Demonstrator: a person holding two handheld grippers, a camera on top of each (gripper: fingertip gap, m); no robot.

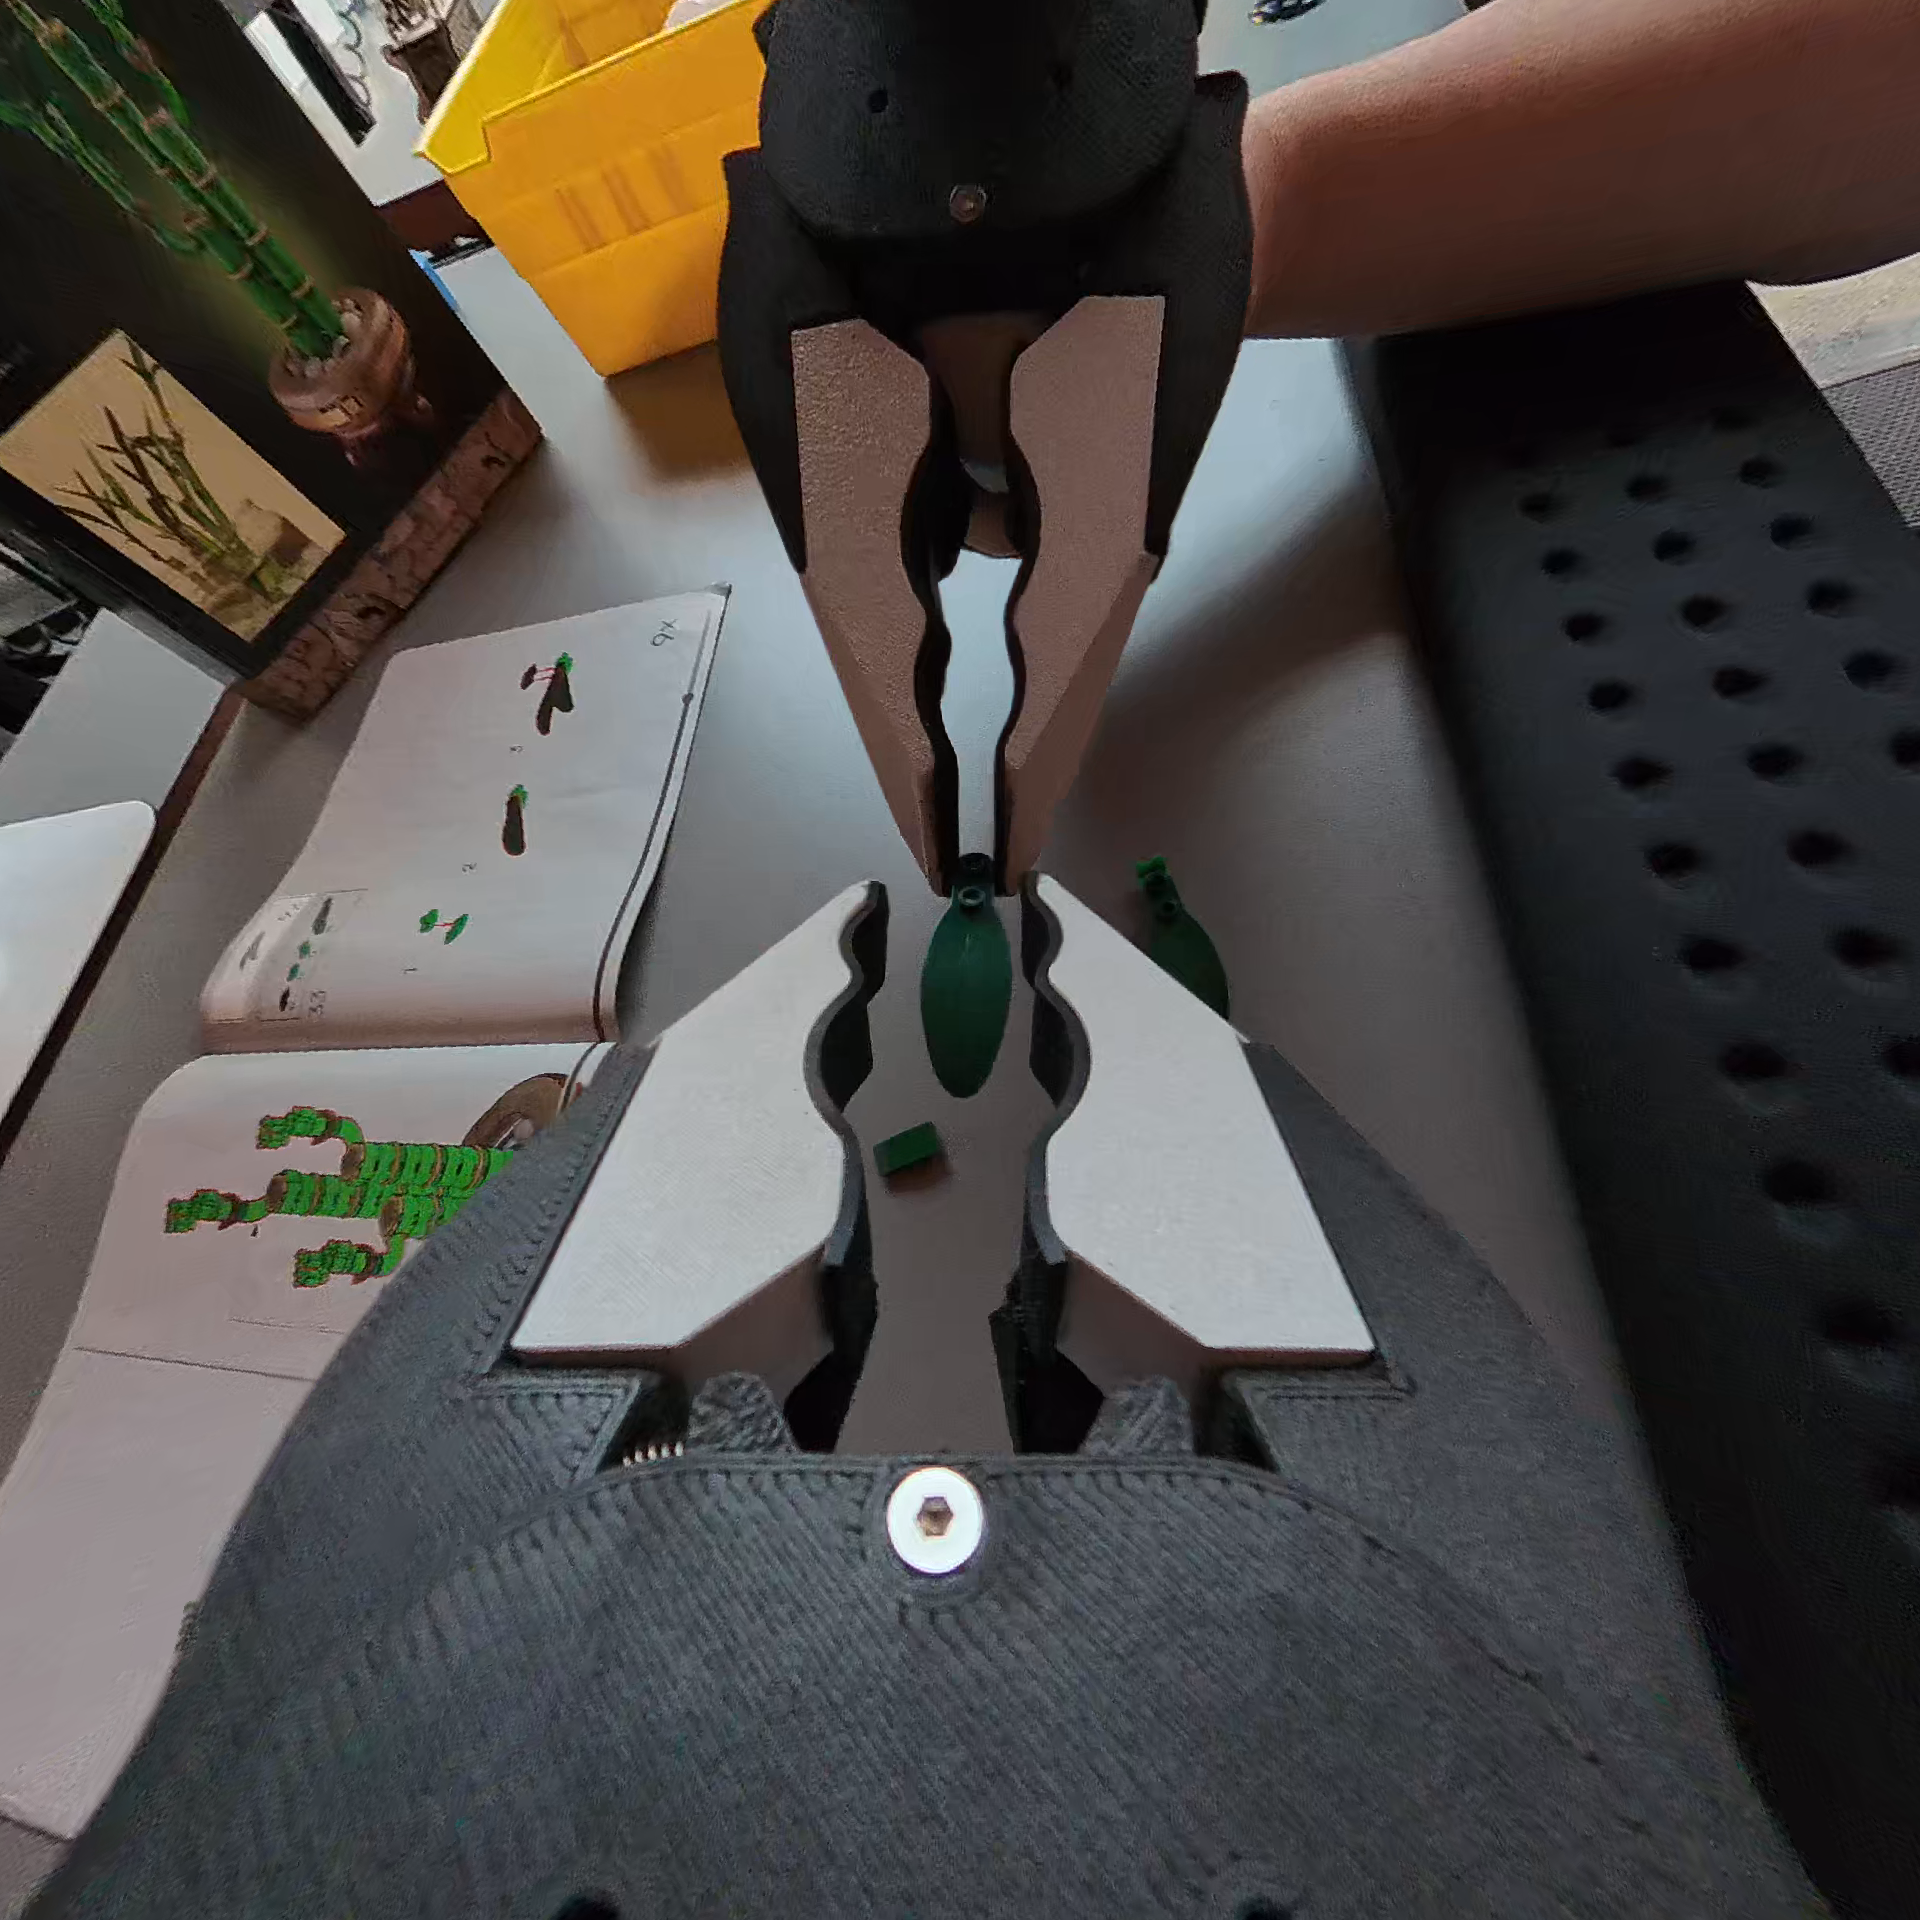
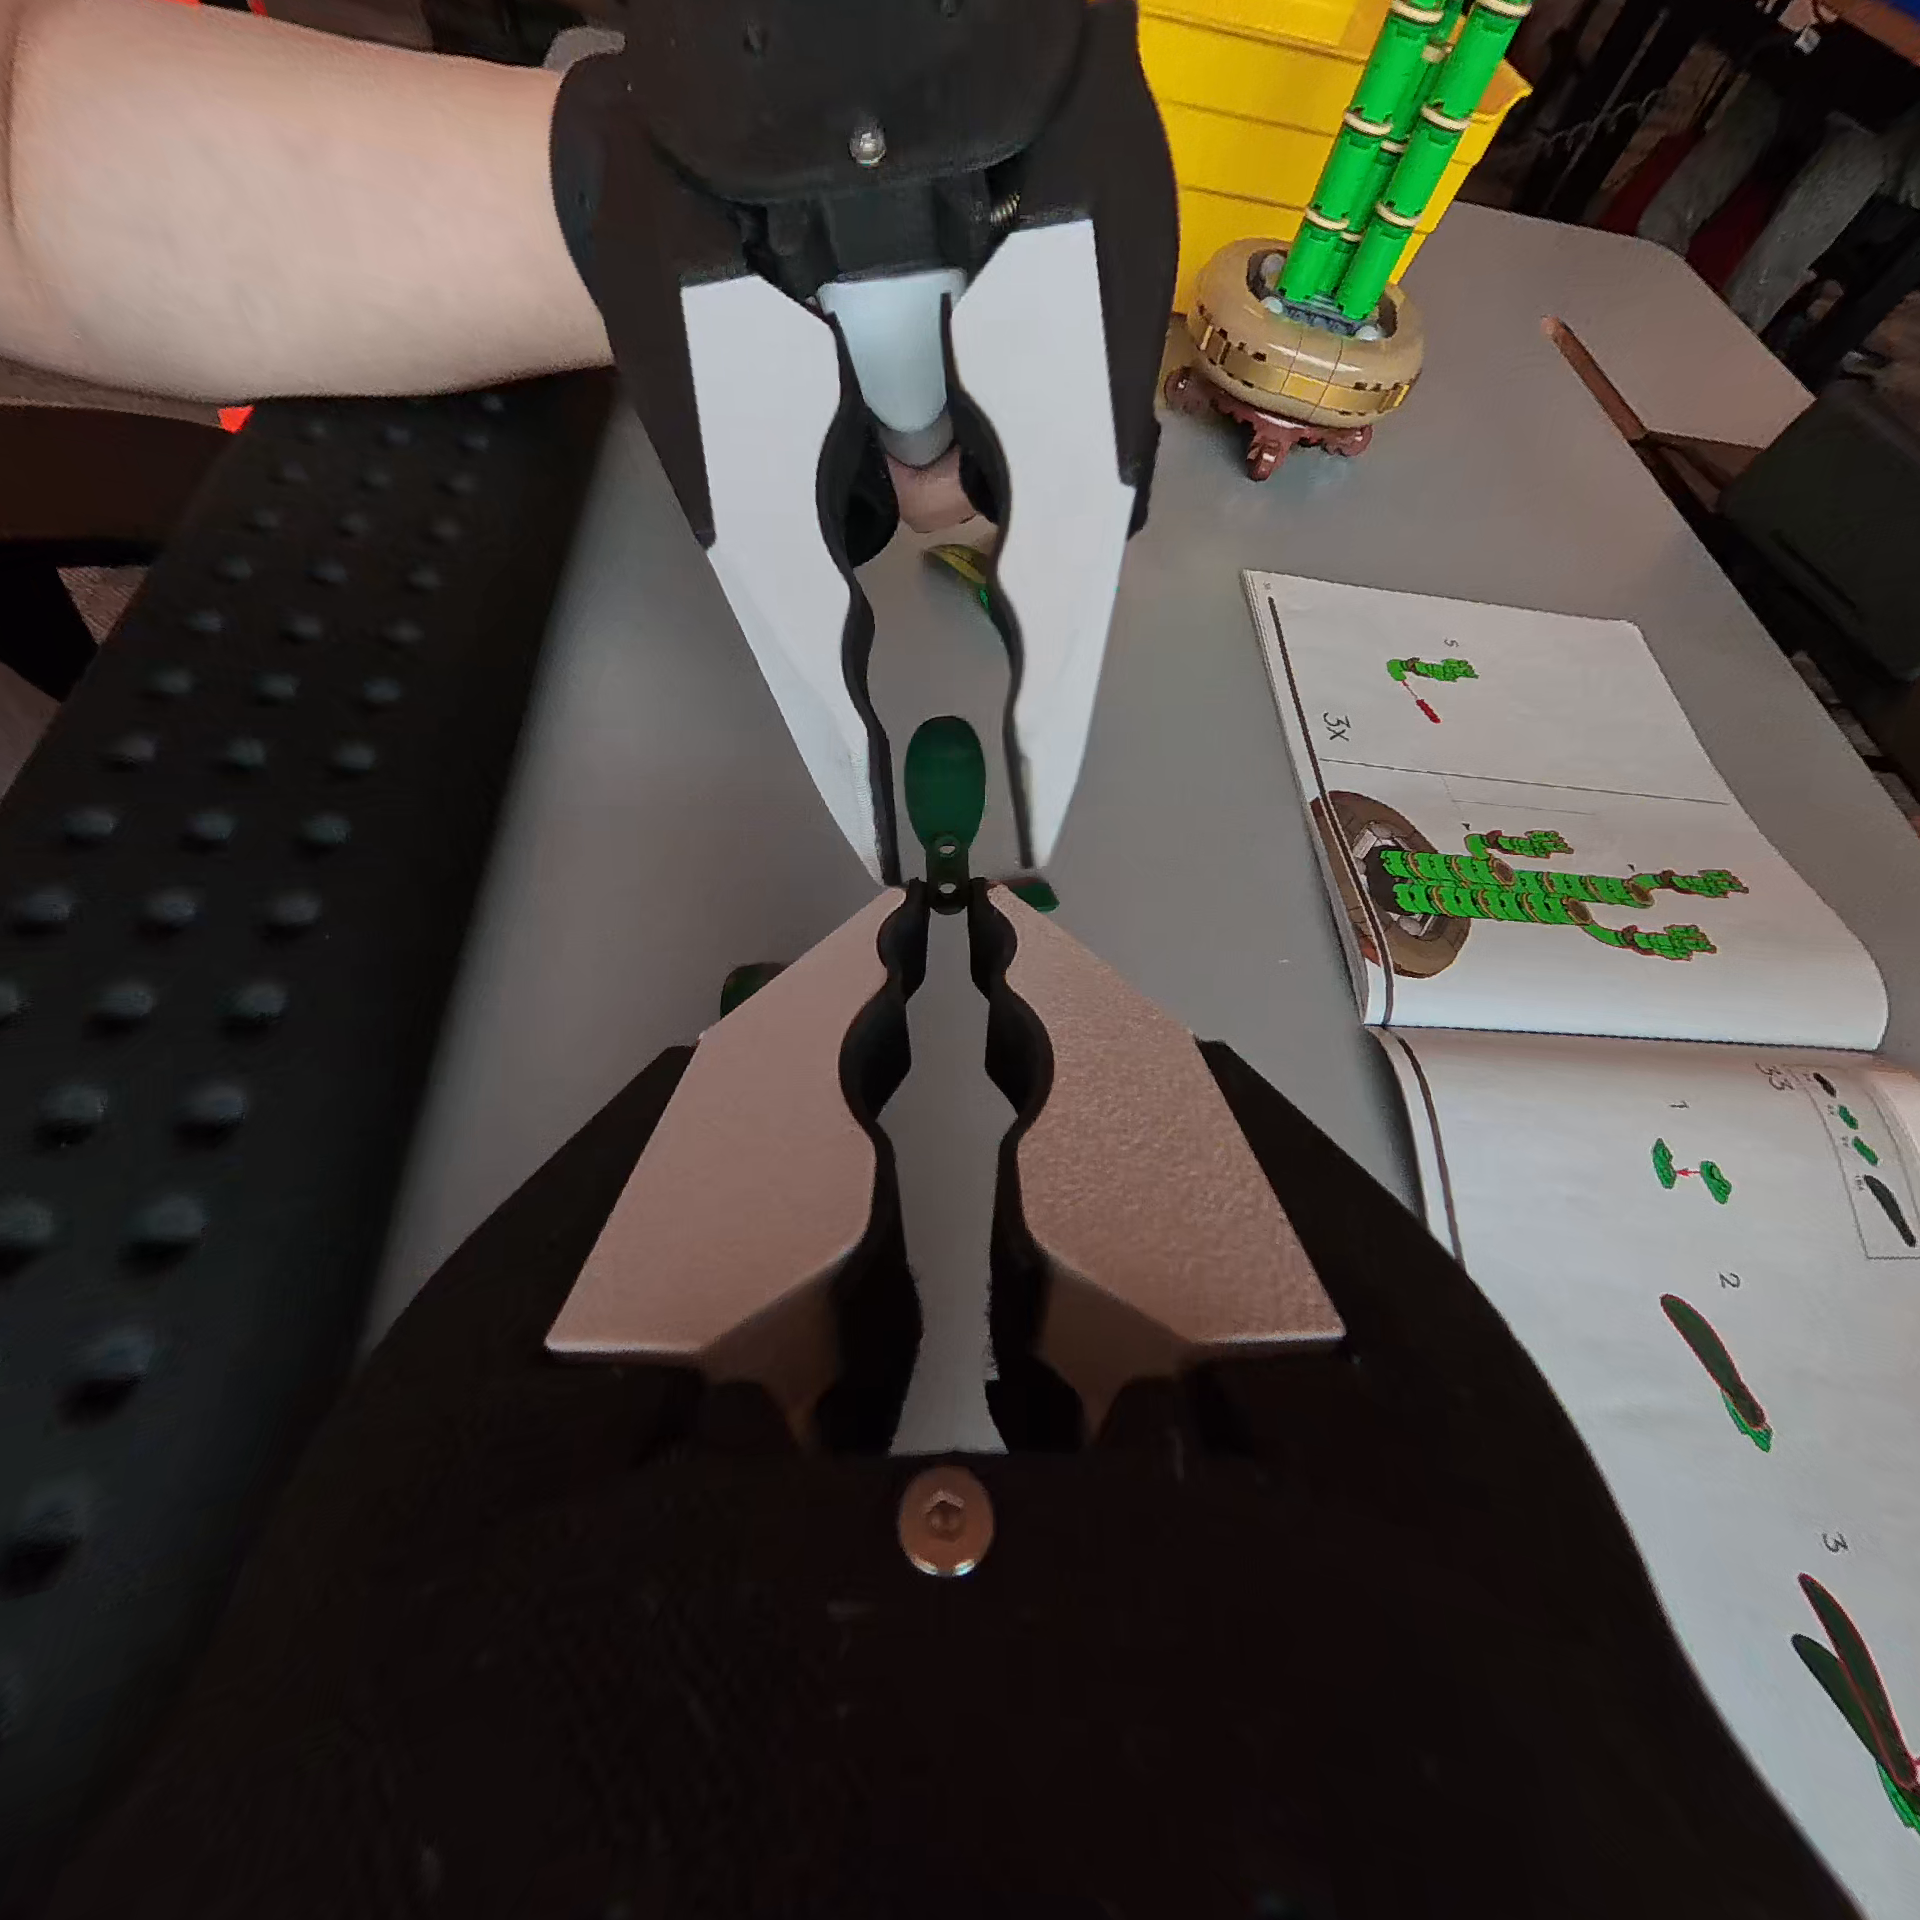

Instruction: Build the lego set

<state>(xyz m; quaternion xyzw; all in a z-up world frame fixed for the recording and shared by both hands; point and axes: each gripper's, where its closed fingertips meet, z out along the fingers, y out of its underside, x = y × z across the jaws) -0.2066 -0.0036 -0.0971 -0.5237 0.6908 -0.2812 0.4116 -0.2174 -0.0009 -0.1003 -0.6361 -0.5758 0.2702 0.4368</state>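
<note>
Right now a dark green leaf piece [image 1: 966, 997] is held just above the grey desk [image 1: 1299, 790], in the middle of the scene. It is thin, hard plastic, so it should be very light and a bit slippery. Its flat blade looks bendy and could snap if squeezed hard. The best spot to hold is the small knobby stem end, and that is where it is held.

The right tool [image 1: 975, 878], the tan one, is pinching that stem end with its tips. The left tool [image 1: 956, 904], the white one, is spread wide, with the leaf blade hanging between its fingers and not touching them. It could take the blade gently by its flat sides.

Under the leaf, near the left tool, a small green brick [image 1: 909, 1150] lies on the desk. A second leaf piece [image 1: 1184, 945] lies just beside, to the right. An open instruction book [image 1: 468, 831] rests on the left. Farther off are the set's box [image 1: 208, 343] and a yellow bin [image 1: 613, 177]. The built bamboo pot [image 2: 1309, 343] stands at the far side.
</note>
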